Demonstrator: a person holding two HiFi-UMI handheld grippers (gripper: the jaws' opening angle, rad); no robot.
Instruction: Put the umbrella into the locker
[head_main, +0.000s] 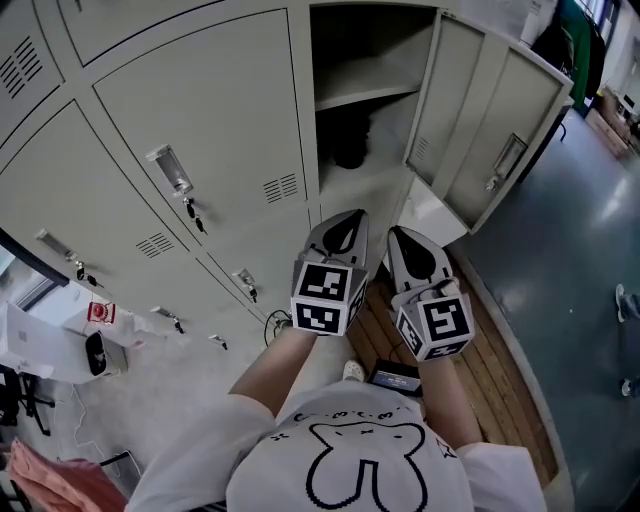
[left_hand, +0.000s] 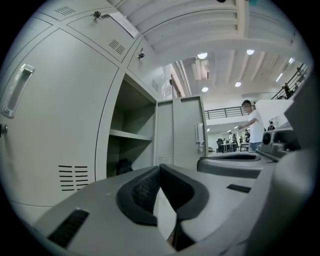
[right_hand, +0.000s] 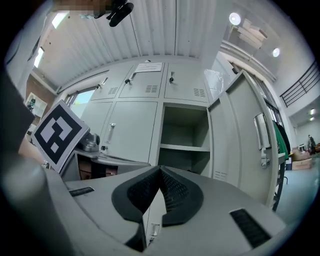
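Observation:
A dark bundle, the umbrella (head_main: 350, 140), lies at the back of the open locker (head_main: 365, 95), below its shelf. It also shows in the left gripper view as the dark umbrella (left_hand: 124, 166) on the compartment's floor. The locker door (head_main: 480, 130) stands swung out to the right. My left gripper (head_main: 343, 222) and right gripper (head_main: 402, 234) are held side by side close to my body, pointing at the locker and well short of it. In the left gripper view the left gripper (left_hand: 159, 168) is shut with nothing in it. The right gripper (right_hand: 160, 169) is likewise shut and holds nothing.
Closed locker doors (head_main: 190, 130) with handles and keys fill the left. A wooden slatted platform (head_main: 490, 380) lies under my feet, with dark floor (head_main: 580, 260) to the right. A white box (head_main: 60, 350) sits at lower left. A person in a white shirt (left_hand: 256, 125) stands far off.

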